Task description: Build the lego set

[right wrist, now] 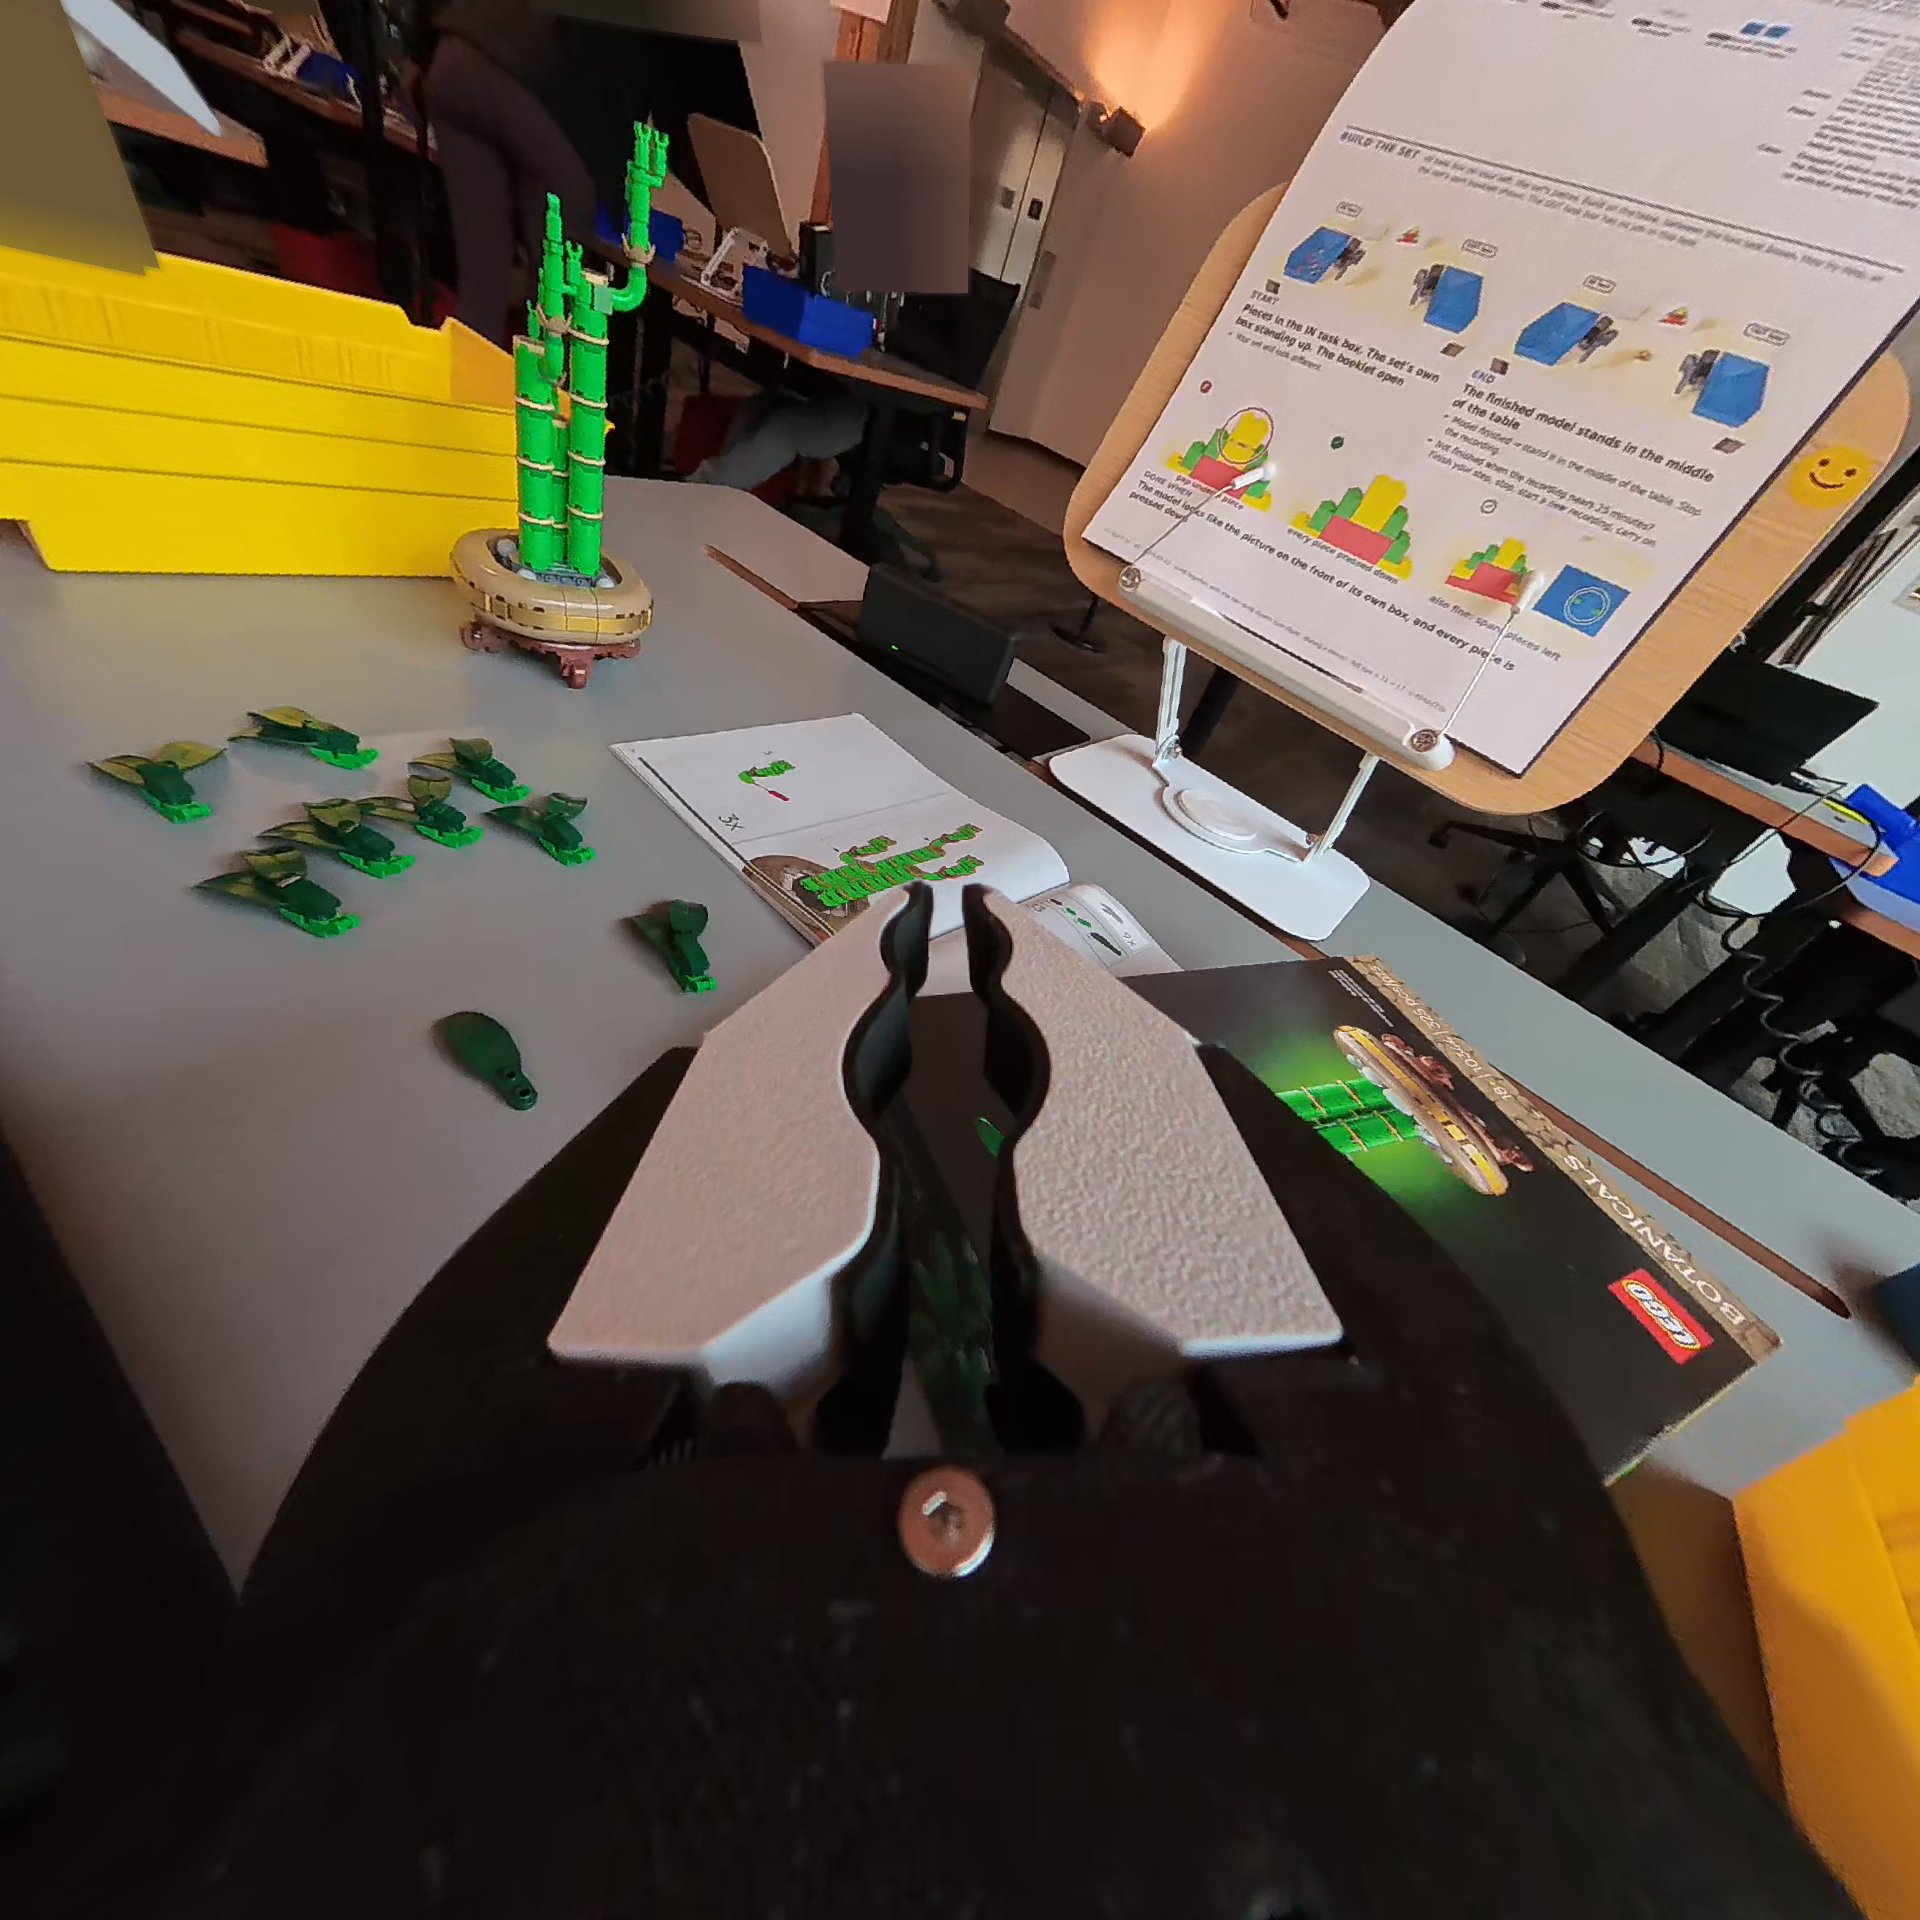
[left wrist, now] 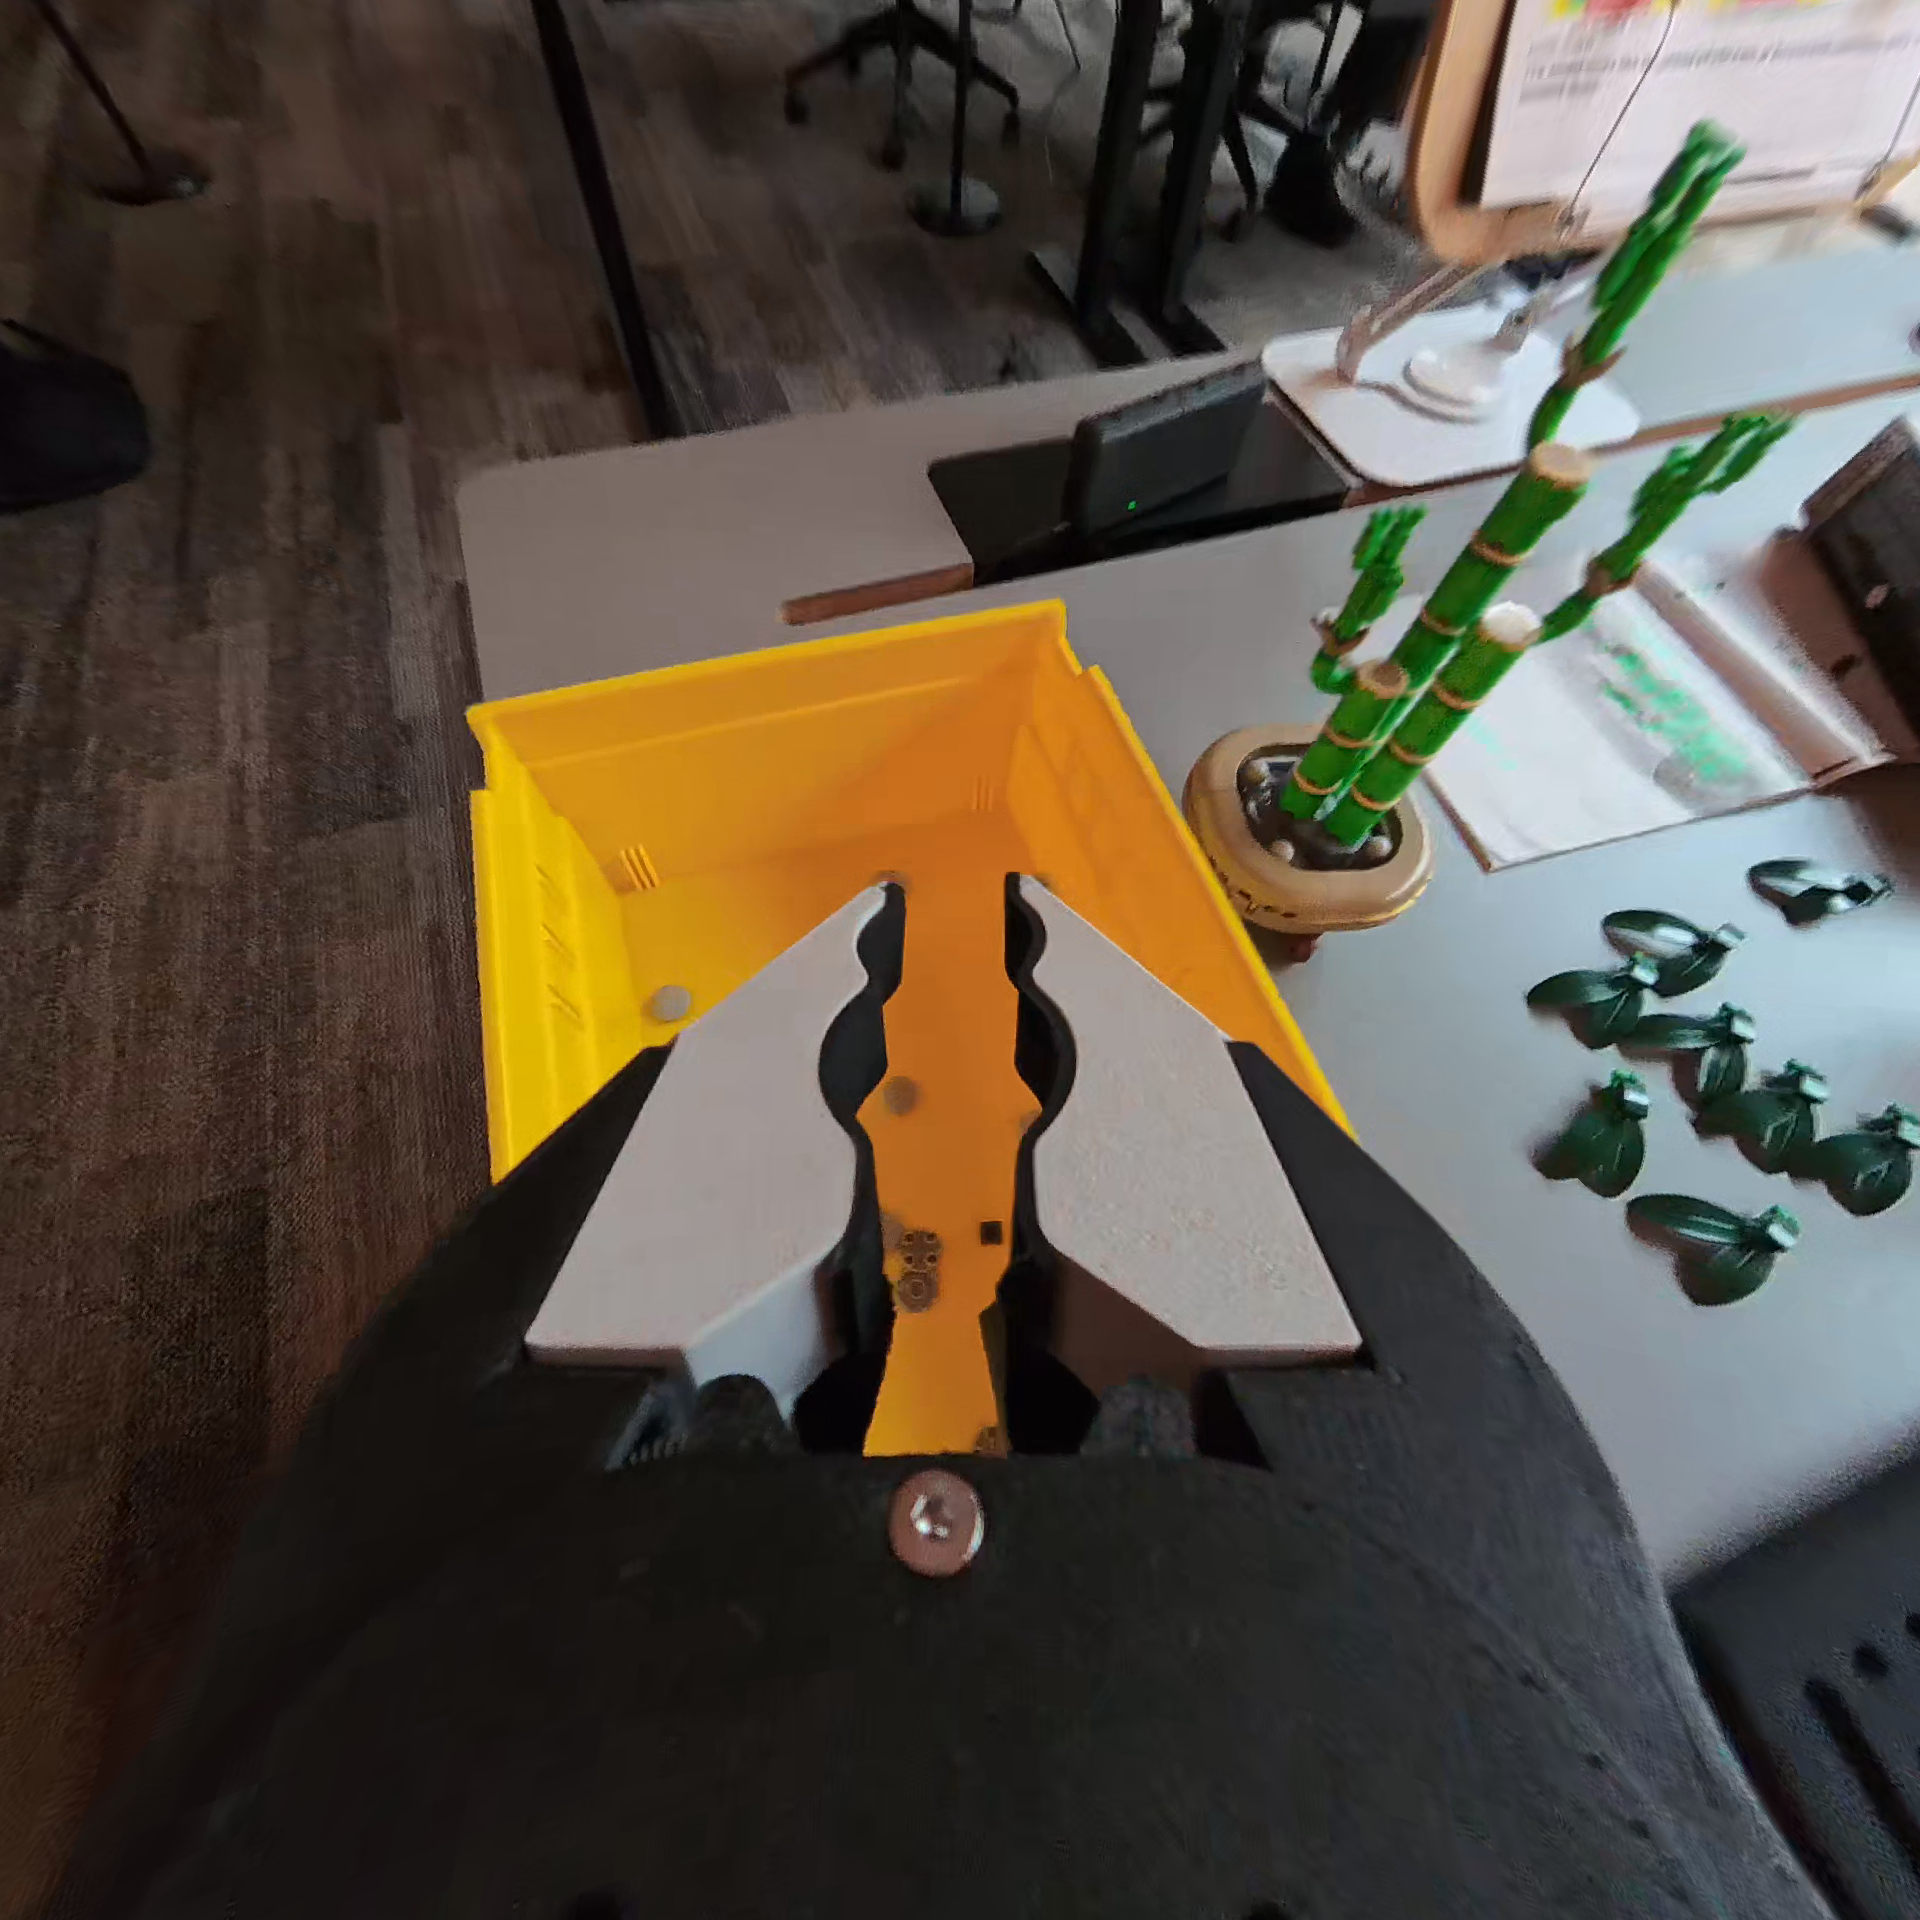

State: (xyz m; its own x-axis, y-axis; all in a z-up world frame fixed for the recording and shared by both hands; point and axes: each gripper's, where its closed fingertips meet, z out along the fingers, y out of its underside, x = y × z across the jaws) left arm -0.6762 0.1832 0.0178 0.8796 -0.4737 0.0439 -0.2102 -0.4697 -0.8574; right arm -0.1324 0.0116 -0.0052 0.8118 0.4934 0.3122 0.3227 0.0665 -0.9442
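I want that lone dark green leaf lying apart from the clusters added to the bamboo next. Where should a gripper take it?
Grip the single leaf across its broad rounded blade, coming from above. It lies flat on the table, and gripping there would likely leave the small connector end toward the near right free for attaching. The right gripper looks nearest.

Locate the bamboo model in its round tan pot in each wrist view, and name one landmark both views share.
Left wrist view: the bamboo model stands at right of centre, just right of the yellow bin.
Right wrist view: it stands upper left, in front of the yellow bin's side.
Shared landmark: the open instruction booklet, lying flat on the grey table beyond the model.
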